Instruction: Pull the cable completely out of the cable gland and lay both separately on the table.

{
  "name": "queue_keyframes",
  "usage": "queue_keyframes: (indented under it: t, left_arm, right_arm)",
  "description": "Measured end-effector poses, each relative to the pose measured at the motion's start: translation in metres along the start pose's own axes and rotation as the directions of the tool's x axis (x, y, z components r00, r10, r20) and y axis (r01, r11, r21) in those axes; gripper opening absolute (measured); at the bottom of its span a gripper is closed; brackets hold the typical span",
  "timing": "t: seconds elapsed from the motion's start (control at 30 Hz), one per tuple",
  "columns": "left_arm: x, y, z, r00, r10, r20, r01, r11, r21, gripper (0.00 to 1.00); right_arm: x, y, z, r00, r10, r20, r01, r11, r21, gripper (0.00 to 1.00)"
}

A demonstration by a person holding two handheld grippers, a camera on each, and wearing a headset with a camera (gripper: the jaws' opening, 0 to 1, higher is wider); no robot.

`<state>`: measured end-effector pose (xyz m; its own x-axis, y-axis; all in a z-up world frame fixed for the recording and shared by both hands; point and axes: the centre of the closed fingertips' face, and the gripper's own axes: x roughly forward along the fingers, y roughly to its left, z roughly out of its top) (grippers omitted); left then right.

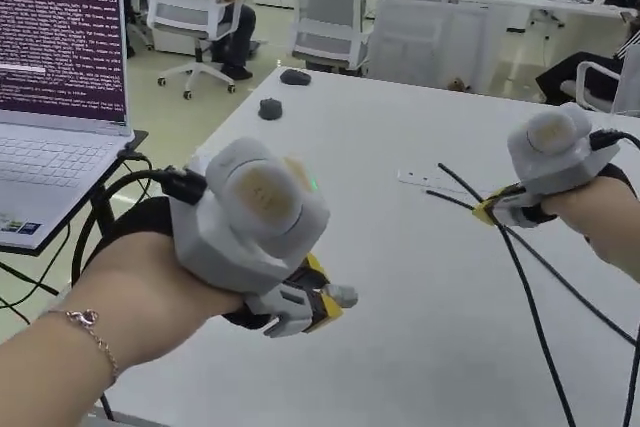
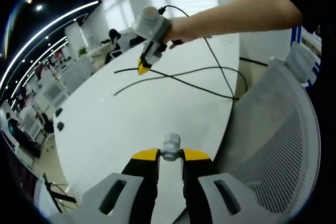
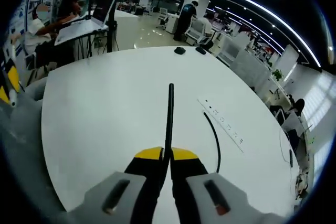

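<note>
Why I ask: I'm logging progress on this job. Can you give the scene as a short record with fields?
Left gripper: jaws shut on the cable gland, held above the table
Right gripper: jaws shut on the black cable
Cable and gland: apart, the cable is out of the gland
Laid down: not yet, both are in the jaws

The cable runs off the bottom and right edges of the head view. The lower body of the cable gland is concealed between the jaws of the left hand-held gripper. Text on the laptop screen is too small to read.
</note>
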<state>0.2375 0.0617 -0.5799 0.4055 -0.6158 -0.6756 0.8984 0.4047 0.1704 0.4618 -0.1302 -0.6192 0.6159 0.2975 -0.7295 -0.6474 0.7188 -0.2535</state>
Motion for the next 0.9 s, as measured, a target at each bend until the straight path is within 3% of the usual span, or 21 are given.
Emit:
queue_keyframes:
  t: [0.17,0.27,0.37,0.5,0.57,0.6,0.63,0.7,0.9]
  left_arm:
    - [0.002,-0.004,-0.006,0.9997,-0.02,-0.016,0.02,1.0,-0.012,0.17]
    - [0.005,-0.002,-0.009,0.9991,-0.027,-0.034,0.026,1.0,-0.008,0.17]
    - [0.007,0.001,-0.007,0.9987,-0.032,-0.039,0.032,0.999,-0.008,0.17]
    - [0.01,0.004,-0.004,0.9985,-0.034,-0.042,0.034,0.999,0.0,0.17]
    - [0.011,0.004,-0.002,0.9986,-0.039,-0.035,0.039,0.999,-0.001,0.17]
    - [0.012,0.004,-0.002,0.9987,-0.042,-0.03,0.042,0.999,-0.005,0.17]
    - [0.012,0.004,-0.001,0.9986,-0.046,-0.027,0.046,0.999,-0.01,0.17]
    - [0.013,0.003,0.0,0.9983,-0.056,-0.019,0.055,0.998,-0.014,0.17]
    - [0.018,0.004,0.01,0.9959,-0.09,0.01,0.09,0.996,0.007,0.17]
  right_arm:
    - [0.011,-0.028,0.001,0.9994,-0.035,-0.002,0.035,0.998,0.056,0.04]
    - [0.017,-0.05,0.001,0.9963,-0.082,-0.026,0.083,0.996,0.033,0.04]
    - [0.018,-0.072,0.012,0.9929,-0.119,0.005,0.119,0.991,0.061,0.04]
    - [0.019,-0.09,0.018,0.9903,-0.139,0.002,0.138,0.988,0.063,0.05]
    - [0.021,-0.092,0.015,0.9904,-0.136,-0.021,0.137,0.989,0.054,0.07]
    - [0.022,-0.089,0.008,0.9915,-0.113,-0.066,0.114,0.993,0.021,0.1]
    - [0.022,-0.087,0.006,0.9916,-0.102,-0.08,0.102,0.995,0.003,0.2]
    - [0.017,-0.089,0.008,0.9914,-0.115,-0.062,0.115,0.993,-0.004,0.31]
    - [-0.011,-0.079,0.013,0.9966,-0.081,-0.013,0.081,0.996,-0.025,0.25]
